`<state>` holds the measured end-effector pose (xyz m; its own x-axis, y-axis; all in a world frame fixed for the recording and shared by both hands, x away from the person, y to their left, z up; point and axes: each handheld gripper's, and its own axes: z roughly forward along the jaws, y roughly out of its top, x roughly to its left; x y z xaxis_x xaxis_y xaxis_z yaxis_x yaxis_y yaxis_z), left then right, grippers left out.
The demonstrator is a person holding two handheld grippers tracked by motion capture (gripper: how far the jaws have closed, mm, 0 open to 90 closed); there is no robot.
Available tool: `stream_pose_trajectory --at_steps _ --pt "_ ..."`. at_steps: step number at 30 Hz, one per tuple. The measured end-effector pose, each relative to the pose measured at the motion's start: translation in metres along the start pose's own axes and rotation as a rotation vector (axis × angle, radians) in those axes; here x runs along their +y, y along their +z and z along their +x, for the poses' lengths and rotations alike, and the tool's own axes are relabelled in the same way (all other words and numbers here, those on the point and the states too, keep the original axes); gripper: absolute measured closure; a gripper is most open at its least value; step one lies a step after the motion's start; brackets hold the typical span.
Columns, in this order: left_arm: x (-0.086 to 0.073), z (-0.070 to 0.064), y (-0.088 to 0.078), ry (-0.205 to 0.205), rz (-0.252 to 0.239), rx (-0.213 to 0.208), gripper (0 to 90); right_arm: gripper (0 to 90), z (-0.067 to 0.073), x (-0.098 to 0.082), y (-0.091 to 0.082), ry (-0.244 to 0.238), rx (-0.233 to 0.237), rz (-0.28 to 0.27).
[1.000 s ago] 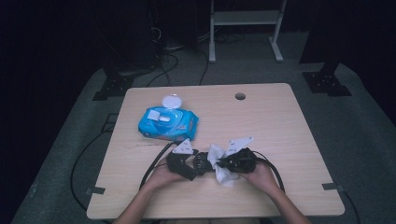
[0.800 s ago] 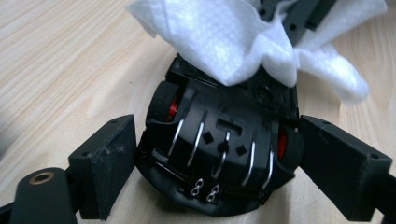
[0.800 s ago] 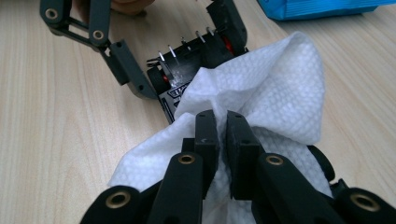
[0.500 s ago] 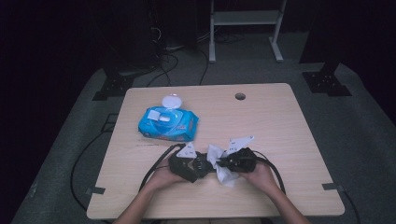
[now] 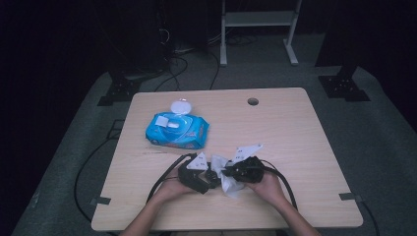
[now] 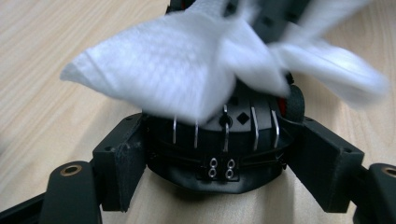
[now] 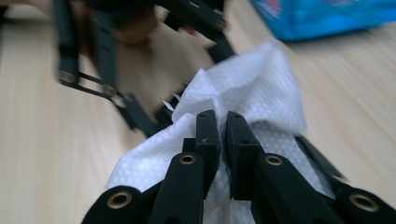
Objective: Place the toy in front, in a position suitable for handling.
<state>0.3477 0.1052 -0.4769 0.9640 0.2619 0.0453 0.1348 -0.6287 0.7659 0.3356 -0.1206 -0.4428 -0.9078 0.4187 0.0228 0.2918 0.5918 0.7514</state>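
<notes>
So both grippers are nose to nose near the front edge of the wooden table [image 5: 295,147], with a crumpled white wipe [image 5: 227,178] bunched up between them. The right gripper [image 7: 223,133] has its two black jaws pressed nearly together with a fold of the wipe pinched in the narrow gap; the rest of the sheet balloons out past the jaw tips and spills down on both sides. The left gripper [image 5: 199,176] is the opposite story: in its own view the jaws are spread wide apart, with the front of the right gripper sitting between them and the wipe draped over the top of that, a bit blurred. Nothing is clamped by the left one as far as I can see. Well off to the back left there's a blue pack of wet wipes [image 5: 177,130] lying flat with its white lid flipped open, apart from both hands.
</notes>
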Motion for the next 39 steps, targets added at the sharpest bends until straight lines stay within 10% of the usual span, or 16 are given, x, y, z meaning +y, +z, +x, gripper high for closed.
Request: stream_pose_trajectory --at_steps 9,18,28,39 --pt "0.001 -0.002 0.0 0.012 0.013 0.01 23.8 84.4 0.018 0.017 0.017 -0.021 0.087 -0.012" --pt "0.001 -0.002 -0.002 0.009 0.005 0.014 23.8 84.3 -0.009 0.007 0.004 0.035 -0.048 0.012" --pt "0.001 -0.003 -0.002 0.009 0.014 0.018 23.8 84.4 0.007 0.032 0.025 -0.01 0.008 -0.009" --pt "0.0 -0.003 -0.004 0.016 0.017 0.02 23.8 84.5 -0.015 0.023 0.016 0.043 -0.081 0.028"
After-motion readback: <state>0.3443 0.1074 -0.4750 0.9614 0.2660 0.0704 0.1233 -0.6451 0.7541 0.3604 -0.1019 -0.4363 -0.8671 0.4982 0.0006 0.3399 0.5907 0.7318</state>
